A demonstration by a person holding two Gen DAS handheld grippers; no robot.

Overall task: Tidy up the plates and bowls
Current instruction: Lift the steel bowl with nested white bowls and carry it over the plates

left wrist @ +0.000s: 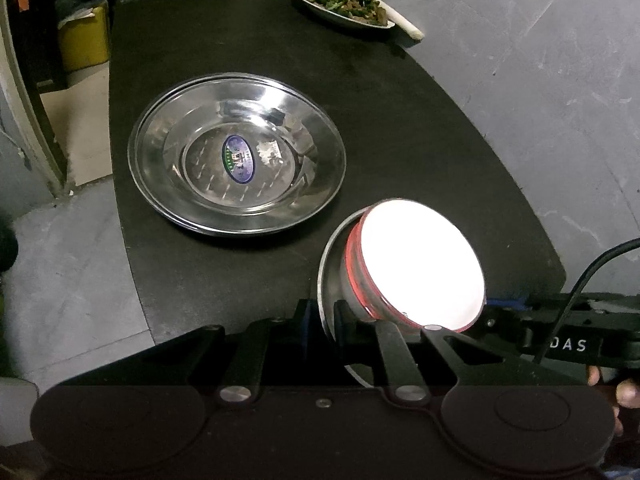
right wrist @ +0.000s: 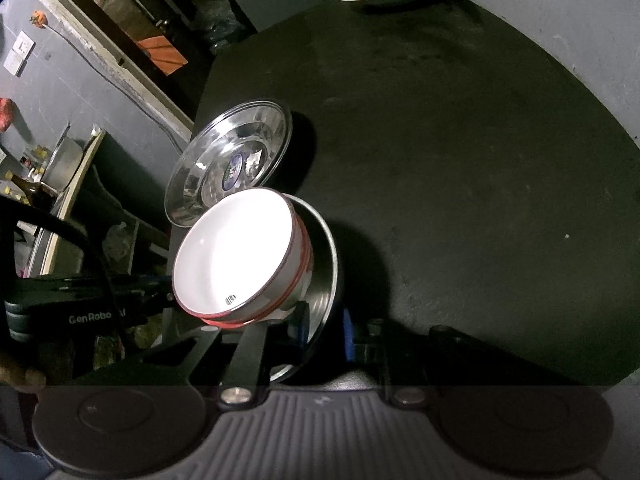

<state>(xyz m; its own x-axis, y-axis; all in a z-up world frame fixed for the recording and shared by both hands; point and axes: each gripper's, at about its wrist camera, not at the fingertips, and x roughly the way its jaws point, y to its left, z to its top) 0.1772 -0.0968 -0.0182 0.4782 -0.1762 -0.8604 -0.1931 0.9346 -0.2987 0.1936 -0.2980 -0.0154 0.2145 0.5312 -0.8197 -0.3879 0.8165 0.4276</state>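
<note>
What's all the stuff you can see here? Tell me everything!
Steel plates: at least two, stacked, silver with a blue sticker, middle of the table.
White bowl: one, white with red bands, sitting inside the steel bowl, near edge.
Steel bowl: one, silver, under the white bowl.
Plate of food: one, white with green and brown food, far edge.
White stalk: one, beside the food plate.
Table: one, black.
Left gripper: one, black, jaws shut on the steel bowl's rim.
Right gripper: one, black, jaws shut on the same rim.
</note>
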